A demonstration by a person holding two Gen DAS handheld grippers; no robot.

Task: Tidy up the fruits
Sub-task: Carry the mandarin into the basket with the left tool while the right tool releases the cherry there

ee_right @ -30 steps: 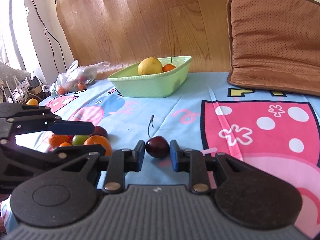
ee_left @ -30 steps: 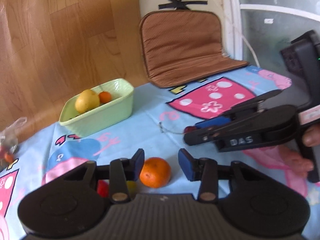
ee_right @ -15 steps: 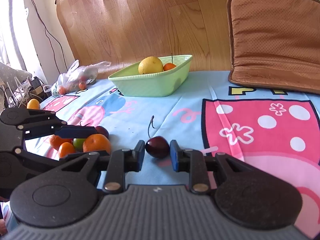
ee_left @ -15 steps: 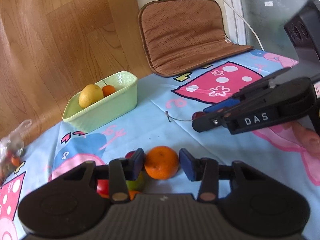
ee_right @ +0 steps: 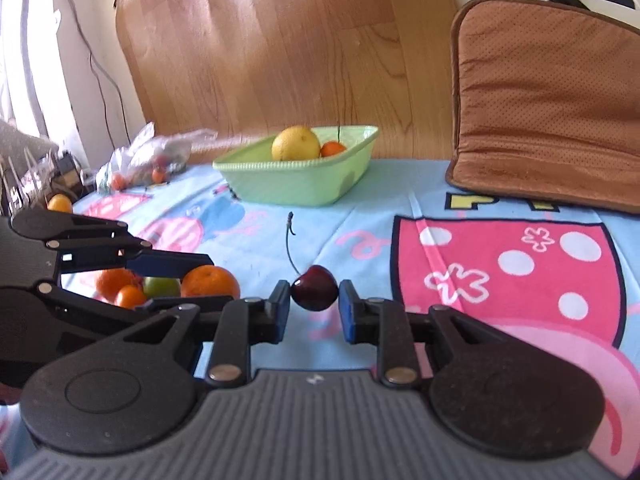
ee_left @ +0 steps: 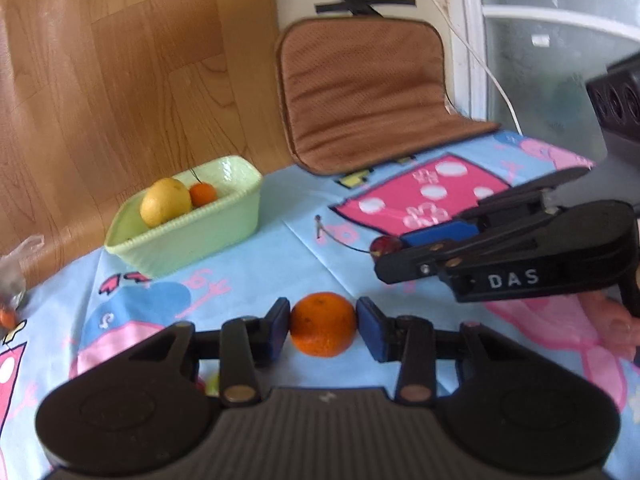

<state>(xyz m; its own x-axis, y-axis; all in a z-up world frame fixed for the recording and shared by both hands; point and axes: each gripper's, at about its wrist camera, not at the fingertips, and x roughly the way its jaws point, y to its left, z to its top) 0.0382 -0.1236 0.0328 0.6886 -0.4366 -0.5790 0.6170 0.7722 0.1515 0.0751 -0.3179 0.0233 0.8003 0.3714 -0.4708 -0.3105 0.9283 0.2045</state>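
**Two grippers, one fruit each**

On the far left of the cartoon-print tablecloth (ee_right: 280,232) lies a clear plastic bag (ee_right: 156,156) of small fruit. Nearer, the left gripper (ee_left: 322,325) has just been closing, its blue pads now clamped on an orange (ee_left: 323,323) beside a loose pile of fruit (ee_right: 140,286). The green basket (ee_right: 296,184) sits farther back, holding a yellow citrus (ee_right: 295,143) and a small orange fruit (ee_right: 333,148). To the right, the right gripper (ee_right: 314,306) is clamped on a dark cherry (ee_right: 314,288). A brown cushion (ee_right: 548,100) leans at the far right.
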